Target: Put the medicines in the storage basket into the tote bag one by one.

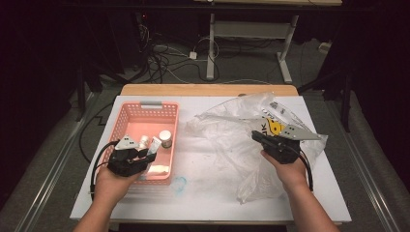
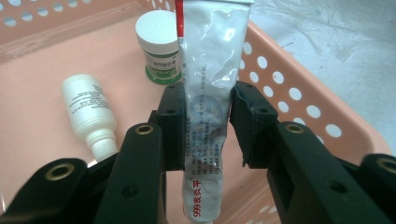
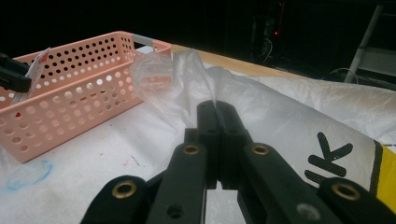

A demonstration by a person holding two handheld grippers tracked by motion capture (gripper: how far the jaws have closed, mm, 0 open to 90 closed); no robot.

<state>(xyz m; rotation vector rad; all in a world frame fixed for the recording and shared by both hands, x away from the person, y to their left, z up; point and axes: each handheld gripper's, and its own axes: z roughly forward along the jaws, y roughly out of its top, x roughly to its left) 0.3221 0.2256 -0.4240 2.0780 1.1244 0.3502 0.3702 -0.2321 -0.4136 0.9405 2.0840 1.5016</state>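
My left gripper [image 2: 208,126] is shut on a silvery white ointment tube [image 2: 210,93] with a red stripe, held over the pink basket [image 2: 299,93]. In the high view that left gripper [image 1: 145,153] hovers at the basket's [image 1: 145,108] near right part. Inside the basket lie a white dropper bottle [image 2: 89,112] and a white jar with a green label [image 2: 159,46]. My right gripper [image 3: 217,109] is shut on a pinch of the clear plastic bag [image 3: 289,112]. In the high view the right gripper [image 1: 256,136] sits on the crumpled bag [image 1: 232,130].
A white board [image 1: 203,193] covers the wooden table, with a faint blue ring mark [image 1: 179,183] near the basket's front corner. The bag carries a black and yellow print [image 1: 270,126]. Cables and a desk frame lie on the floor behind.
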